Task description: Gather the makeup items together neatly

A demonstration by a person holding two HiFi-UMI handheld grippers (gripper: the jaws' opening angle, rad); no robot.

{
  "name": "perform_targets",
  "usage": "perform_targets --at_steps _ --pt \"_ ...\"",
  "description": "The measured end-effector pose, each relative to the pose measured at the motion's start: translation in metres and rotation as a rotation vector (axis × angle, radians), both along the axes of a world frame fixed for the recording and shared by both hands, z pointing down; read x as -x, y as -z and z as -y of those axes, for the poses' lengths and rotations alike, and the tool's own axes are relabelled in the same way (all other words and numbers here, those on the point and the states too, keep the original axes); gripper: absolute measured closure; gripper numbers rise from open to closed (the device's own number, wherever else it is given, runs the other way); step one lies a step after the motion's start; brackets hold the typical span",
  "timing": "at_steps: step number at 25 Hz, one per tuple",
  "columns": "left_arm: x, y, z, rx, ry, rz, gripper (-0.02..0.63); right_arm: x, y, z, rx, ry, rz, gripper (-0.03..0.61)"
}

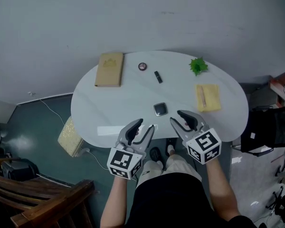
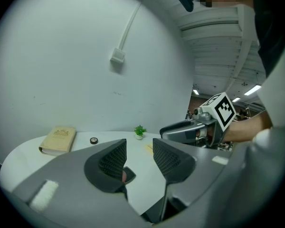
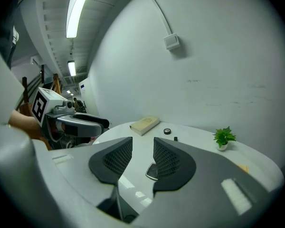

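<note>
On the white worktop (image 1: 109, 108) a tan book (image 1: 109, 69) lies far left. Right of it sit a small round pot (image 1: 142, 66) and a short black tube (image 1: 157, 76), near each other but apart. A square dark compact (image 1: 160, 109) lies alone nearer the front edge, just ahead of both grippers. The left gripper (image 1: 145, 125) and the right gripper (image 1: 177, 117) hang over that edge, jaws apart and empty. Further right are a little green plant (image 1: 198, 66) and a yellow pad (image 1: 208, 97).
</note>
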State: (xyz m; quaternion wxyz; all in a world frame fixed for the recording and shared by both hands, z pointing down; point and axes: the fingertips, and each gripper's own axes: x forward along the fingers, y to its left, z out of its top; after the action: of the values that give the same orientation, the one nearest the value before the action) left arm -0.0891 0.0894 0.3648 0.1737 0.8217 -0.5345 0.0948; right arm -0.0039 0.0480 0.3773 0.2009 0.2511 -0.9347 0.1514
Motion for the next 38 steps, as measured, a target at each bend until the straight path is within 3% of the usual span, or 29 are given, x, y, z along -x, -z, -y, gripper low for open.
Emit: perform_targets --at_steps 10,16,24,38 --pt "0.005 -0.005 0.045 0.014 0.078 0.011 0.433 0.014 -0.037 0.043 0.047 0.139 -0.056 0.457" --pt "0.003 -0.011 0.065 0.019 0.117 0.016 0.426 0.023 -0.065 0.052 0.064 0.265 -0.106 0.422" --pt "-0.003 -0.025 0.068 0.045 0.169 0.011 0.423 0.034 -0.099 0.049 -0.004 0.461 -0.232 0.374" --pt "0.013 -0.042 0.058 0.095 0.211 -0.008 0.411 0.051 -0.174 0.037 -0.099 0.694 -0.461 0.288"
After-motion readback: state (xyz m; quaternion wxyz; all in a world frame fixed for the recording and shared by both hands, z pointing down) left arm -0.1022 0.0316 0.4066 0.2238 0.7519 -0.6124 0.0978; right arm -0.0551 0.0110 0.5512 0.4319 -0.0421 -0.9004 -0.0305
